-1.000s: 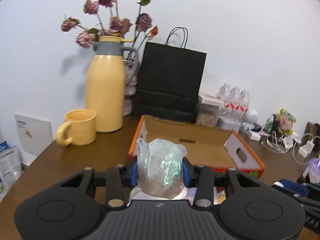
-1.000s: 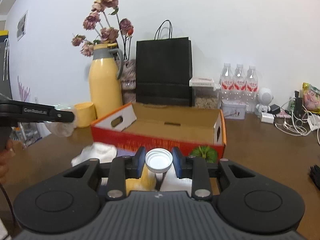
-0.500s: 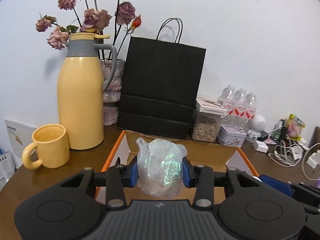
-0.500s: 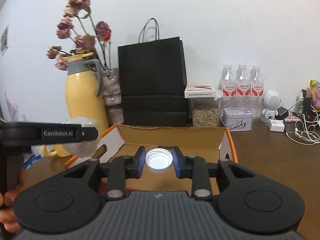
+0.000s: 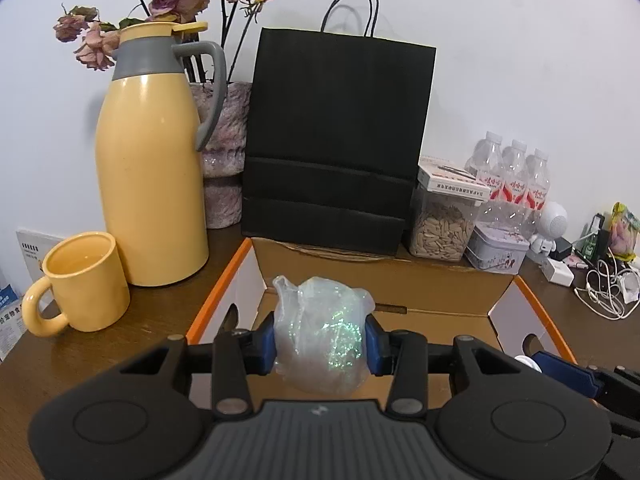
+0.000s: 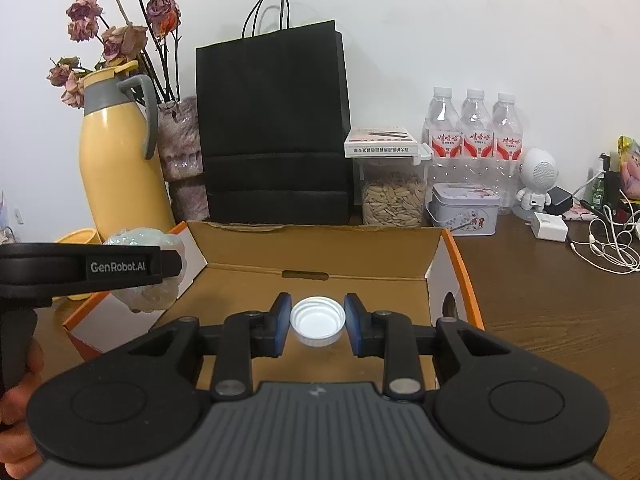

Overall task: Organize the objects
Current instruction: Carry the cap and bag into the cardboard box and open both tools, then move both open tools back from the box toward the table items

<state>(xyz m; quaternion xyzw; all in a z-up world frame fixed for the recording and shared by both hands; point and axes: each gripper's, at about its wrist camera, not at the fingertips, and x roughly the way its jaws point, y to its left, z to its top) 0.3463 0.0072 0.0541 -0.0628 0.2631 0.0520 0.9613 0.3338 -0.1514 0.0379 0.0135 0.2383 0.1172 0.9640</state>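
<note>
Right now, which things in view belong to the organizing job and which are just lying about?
In the job: plastic bag in the left gripper; white cap in the right gripper; open box below both.

Lying about: thermos, mug, black bag, seed jar, water bottles, tin, cables.

Crinkled iridescent plastic bag (image 5: pixel 320 344); smooth white plastic cap (image 6: pixel 318 320); matt brown cardboard box (image 6: pixel 320 248); glossy dark wood desk (image 6: pixel 560 300); matt black paper bag (image 5: pixel 336 140).
</note>
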